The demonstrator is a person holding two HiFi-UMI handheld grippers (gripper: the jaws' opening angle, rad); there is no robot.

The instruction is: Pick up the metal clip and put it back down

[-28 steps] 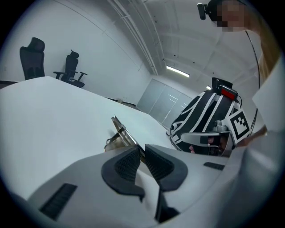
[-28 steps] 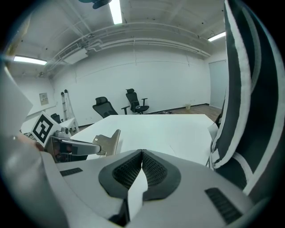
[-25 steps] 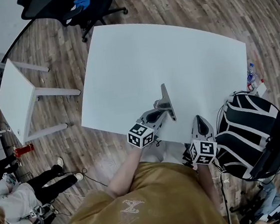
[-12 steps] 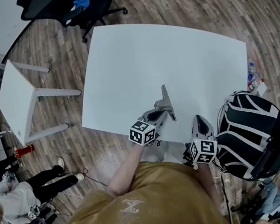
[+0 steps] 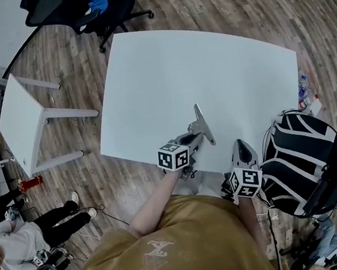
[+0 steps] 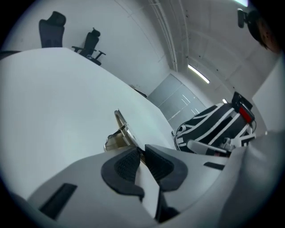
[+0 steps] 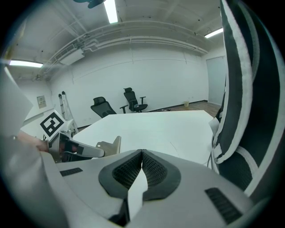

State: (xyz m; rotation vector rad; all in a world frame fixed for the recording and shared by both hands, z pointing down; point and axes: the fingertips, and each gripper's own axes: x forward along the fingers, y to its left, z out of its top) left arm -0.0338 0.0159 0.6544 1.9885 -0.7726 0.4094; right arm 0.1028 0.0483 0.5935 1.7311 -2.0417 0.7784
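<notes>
Pale brown wood-plank flooring (image 5: 232, 3) surrounds a large white rectangular table (image 5: 209, 66), and both claws sit at its near edge.

The left claw (image 5: 196, 137) has its jaws drawn narrow. In the left gripper view, its dark ribbed pads (image 6: 122, 167) pinch the near handle end of a silver spring-loaded metal clip (image 6: 119, 129). The rest of the clip juts out just ahead of the claw's tips, tilted. From above, the clip (image 5: 202, 123) lies over the tabletop just inside its near edge, straight in front of the left claw. No view shows whether its far end touches the white surface or hangs clear of it.

The right claw (image 5: 240, 144) is near the left one, on its right and apart from it, with its tip at the table's edge. In the right gripper view, the right claw (image 7: 141, 156) has its jaws pressed together with nothing between the pads (image 7: 129, 171). From there the clip (image 7: 112, 144) shows ahead and to the left, in the left claw's grip.

A bulky black-and-white striped bag (image 5: 308, 164) sits just right of the right claw. A small white side table (image 5: 21, 118) stands well off to the left of the left claw. Black office chairs (image 7: 133, 100) stand beyond the table's far side, well ahead of both claws.
</notes>
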